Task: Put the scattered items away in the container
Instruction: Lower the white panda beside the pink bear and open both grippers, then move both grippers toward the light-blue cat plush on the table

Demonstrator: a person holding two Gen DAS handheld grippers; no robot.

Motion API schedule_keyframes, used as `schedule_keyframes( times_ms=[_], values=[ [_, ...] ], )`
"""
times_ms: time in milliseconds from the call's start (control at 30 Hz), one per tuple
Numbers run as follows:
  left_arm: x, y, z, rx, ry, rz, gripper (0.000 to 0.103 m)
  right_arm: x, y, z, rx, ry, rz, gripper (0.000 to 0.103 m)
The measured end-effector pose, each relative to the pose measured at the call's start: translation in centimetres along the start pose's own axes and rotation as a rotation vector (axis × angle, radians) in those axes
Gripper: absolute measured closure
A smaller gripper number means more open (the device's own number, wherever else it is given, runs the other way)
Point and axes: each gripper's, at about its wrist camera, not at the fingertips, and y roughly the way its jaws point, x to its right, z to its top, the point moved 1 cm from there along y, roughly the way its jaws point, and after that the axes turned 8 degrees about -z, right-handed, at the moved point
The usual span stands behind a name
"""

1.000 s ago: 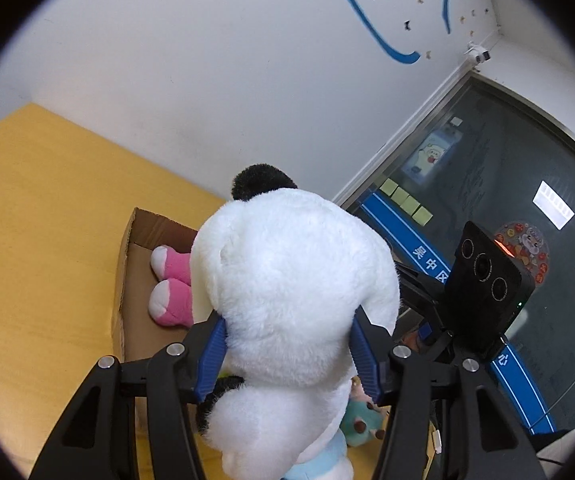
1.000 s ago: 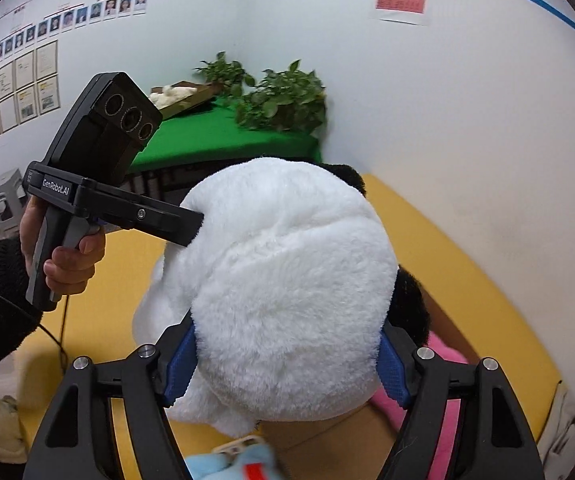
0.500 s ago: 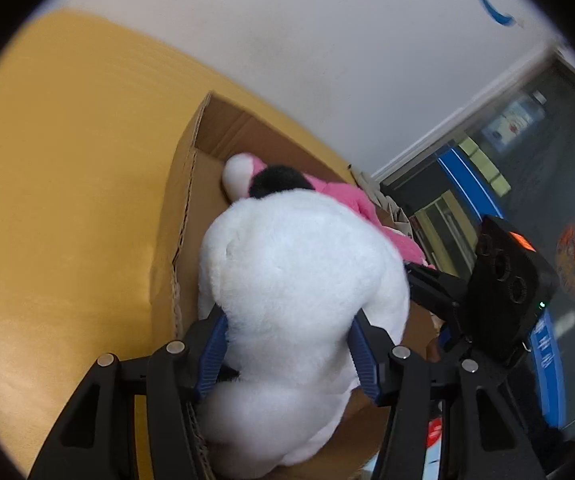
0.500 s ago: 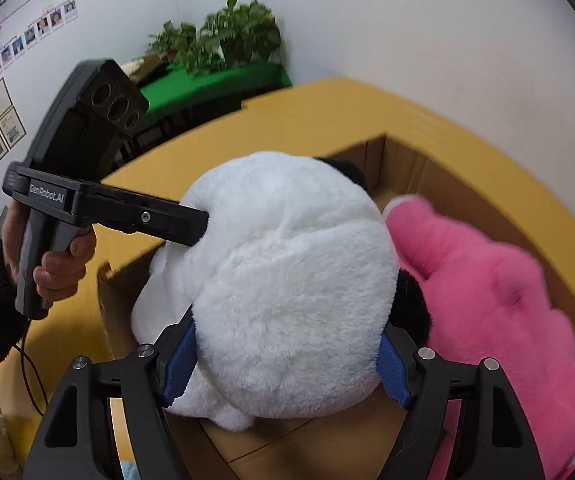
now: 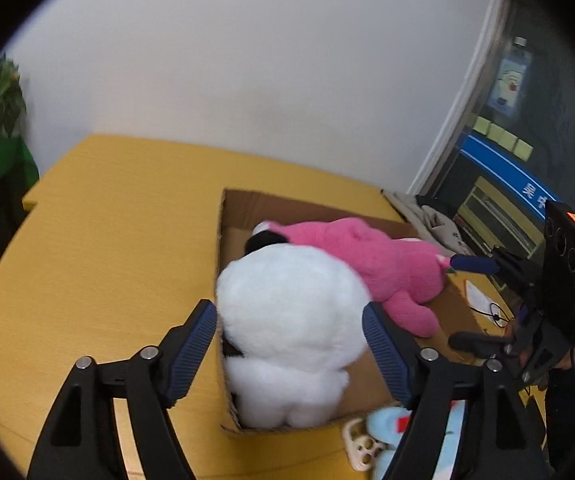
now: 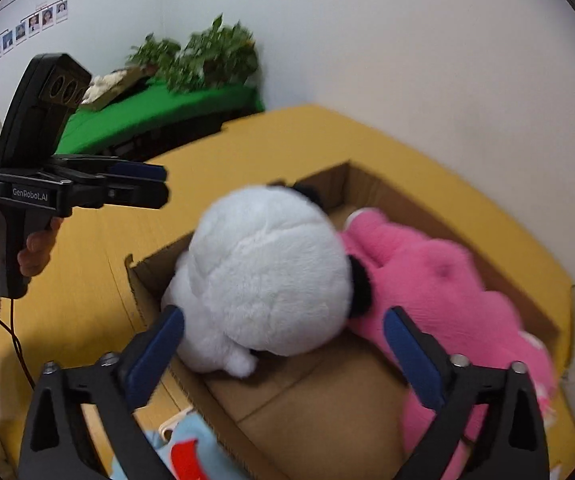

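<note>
A big white plush panda (image 5: 291,320) (image 6: 267,276) lies in the open cardboard box (image 5: 231,208) (image 6: 327,412) beside a pink plush toy (image 5: 371,256) (image 6: 447,296). My left gripper (image 5: 289,344) is open just above and behind the panda, its jaws wide on either side and clear of it. My right gripper (image 6: 283,360) is open too, jaws apart around the panda's near side without gripping. The left gripper also shows in the right wrist view (image 6: 135,184), the right gripper in the left wrist view (image 5: 475,266).
The box sits on a yellow table (image 5: 107,240) against a white wall. A light blue plush toy (image 5: 391,436) (image 6: 183,452) and a small cream toy (image 5: 361,444) lie outside the box at its near end. Green plants (image 6: 199,60) stand behind.
Both grippers lowered the panda into the box next to the pink toy, then opened and let it go. Both have drawn back a little.
</note>
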Motion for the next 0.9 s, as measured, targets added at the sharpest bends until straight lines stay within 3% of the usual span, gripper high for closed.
schedule_keyframes(
  times_ms=[100, 233, 500, 900],
  values=[
    [2.2, -0.1, 0.1, 0.003, 0.042, 0.033, 0.023, 0.6, -4.9, -0.8, 0.060, 0.065, -0.053, 0.000],
    [5.8, 0.2, -0.7, 0.010, 0.092, 0.023, 0.023, 1.0, -8.2, -2.6, 0.052, 0.122, -0.118, 0.000],
    [10.2, 2.2, -3.6, -0.035, 0.092, -0.029, 0.023, 1.2, -10.6, -7.6, 0.004, 0.264, -0.200, 0.000],
    [12.8, 3.2, -4.8, -0.073, 0.101, -0.063, 0.023, 2.6, -13.3, -9.7, 0.014, 0.301, -0.268, 0.000]
  ],
)
